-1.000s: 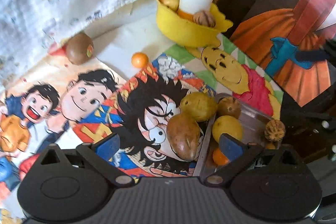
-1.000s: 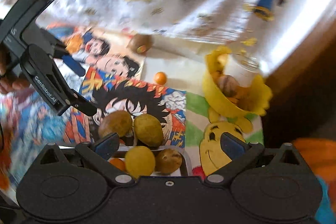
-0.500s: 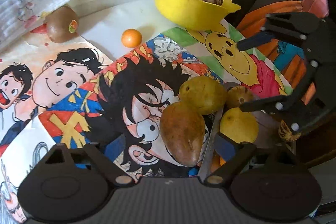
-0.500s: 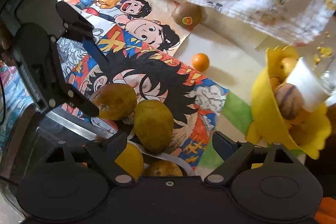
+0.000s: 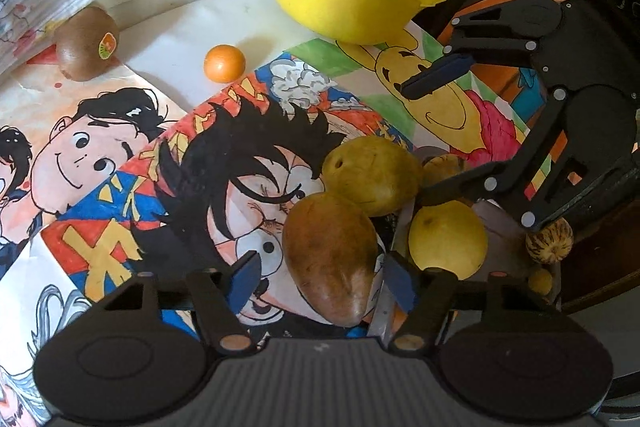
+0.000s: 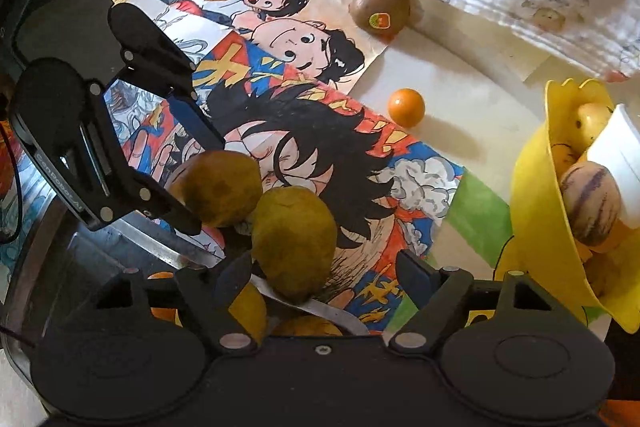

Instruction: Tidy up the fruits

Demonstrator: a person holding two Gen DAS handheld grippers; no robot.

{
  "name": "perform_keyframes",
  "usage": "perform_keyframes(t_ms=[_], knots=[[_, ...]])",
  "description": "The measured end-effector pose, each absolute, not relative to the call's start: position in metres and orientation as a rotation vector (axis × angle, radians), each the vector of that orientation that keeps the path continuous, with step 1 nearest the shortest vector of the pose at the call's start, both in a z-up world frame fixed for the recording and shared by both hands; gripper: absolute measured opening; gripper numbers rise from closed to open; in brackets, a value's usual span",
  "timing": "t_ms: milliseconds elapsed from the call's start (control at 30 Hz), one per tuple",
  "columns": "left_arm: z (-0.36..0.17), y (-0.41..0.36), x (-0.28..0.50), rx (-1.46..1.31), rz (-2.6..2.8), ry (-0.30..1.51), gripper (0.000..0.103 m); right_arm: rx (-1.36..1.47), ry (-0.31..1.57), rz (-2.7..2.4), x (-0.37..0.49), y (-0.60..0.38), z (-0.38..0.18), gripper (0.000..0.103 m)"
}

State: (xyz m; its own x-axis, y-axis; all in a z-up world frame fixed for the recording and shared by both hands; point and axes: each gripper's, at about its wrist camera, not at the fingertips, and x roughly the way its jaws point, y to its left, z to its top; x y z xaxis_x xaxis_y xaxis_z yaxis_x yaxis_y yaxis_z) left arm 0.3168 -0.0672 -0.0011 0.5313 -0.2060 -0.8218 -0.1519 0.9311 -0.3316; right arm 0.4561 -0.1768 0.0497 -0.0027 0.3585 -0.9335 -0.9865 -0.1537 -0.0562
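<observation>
Brown-skinned and oval, the mango (image 5: 330, 259) lies on the cartoon mat (image 5: 120, 163) right against the metal tray (image 5: 402, 223) edge; its long axis runs from the left gripper (image 5: 320, 281) away toward the green mango (image 5: 372, 175), blunt end nearest the camera. The left gripper's jaws have just been closing and now bracket the brown mango on both sides; I honestly can't tell if the pads press it yet. The right gripper (image 6: 326, 277) has been closing too, jaws half-spread around the green mango (image 6: 294, 237), which sits upright-ish on the tray's lip touching the brown one (image 6: 218, 187); grip unclear there as well. Further off: a kiwi (image 5: 86, 43) and small orange (image 5: 224, 63) on the mat; yellow bowl (image 5: 340, 7) behind.
</observation>
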Motion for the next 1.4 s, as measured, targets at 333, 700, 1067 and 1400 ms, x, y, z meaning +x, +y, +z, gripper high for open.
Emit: perform_keyframes(t_ms=[333,700,1067,1400], knots=[[0.0,-0.067,0.32,-0.396,-0.03,1.008,0.055,-1.06,0.85,1.469,0.456,-0.172,0.041,0.078],[0.006,-0.056,0.312,-0.387,0.025,1.036,0.055,-1.062,0.87,1.476,0.451,-0.161,0.026,0.071],[0.008,-0.056,0.309,-0.396,0.042,1.026,0.055,-1.042,0.899,1.471,0.448,-0.157,0.013,0.056],[0.005,-0.054,0.313,-0.41,0.053,1.011,0.055,-0.959,0.902,1.443,0.452,-0.164,0.013,0.055]])
